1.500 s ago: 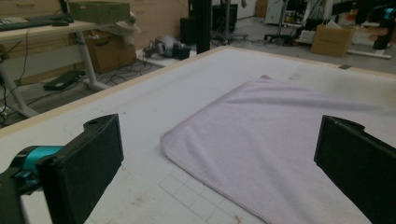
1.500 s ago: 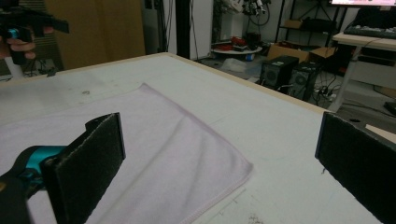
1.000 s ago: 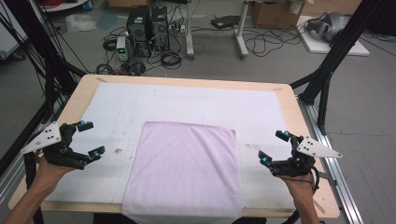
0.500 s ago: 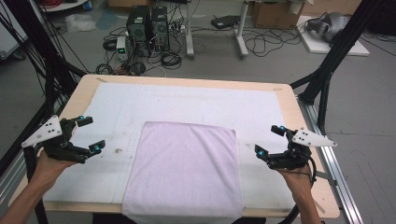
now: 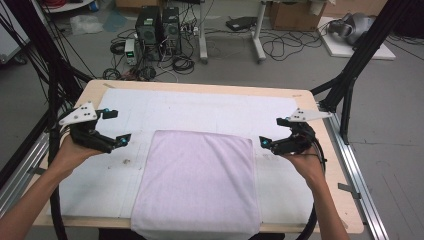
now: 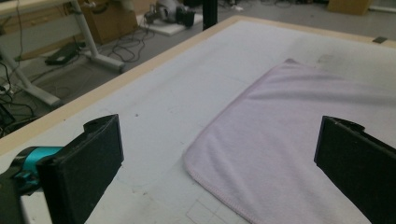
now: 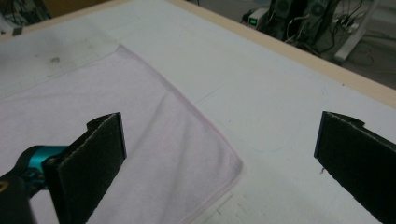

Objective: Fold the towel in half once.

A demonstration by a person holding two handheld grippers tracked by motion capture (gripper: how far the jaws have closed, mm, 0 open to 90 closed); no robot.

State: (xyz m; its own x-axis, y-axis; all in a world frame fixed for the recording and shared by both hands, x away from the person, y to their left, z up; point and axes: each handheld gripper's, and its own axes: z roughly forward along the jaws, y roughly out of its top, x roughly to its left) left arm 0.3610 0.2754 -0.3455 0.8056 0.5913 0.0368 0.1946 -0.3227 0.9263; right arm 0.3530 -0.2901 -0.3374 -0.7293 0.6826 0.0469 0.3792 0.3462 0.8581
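Note:
A pale lilac towel lies flat on the white mat, its near edge hanging over the table's front. My left gripper hovers open just left of the towel's far left corner. In the left gripper view, that rounded corner lies between the wide-apart jaws of the left gripper. My right gripper stands open just right of the far right corner. In the right gripper view, the towel ends in a corner between the jaws of the right gripper. Neither gripper holds anything.
The mat covers a wooden table with an aluminium rail along its right side. Small dark stains mark the mat left of the towel. Black frame struts rise at both back corners. Computers and cables sit on the floor beyond.
Both grippers have moved away from the person and inward, from beside the towel's sides to its two far corners. The towel has not moved.

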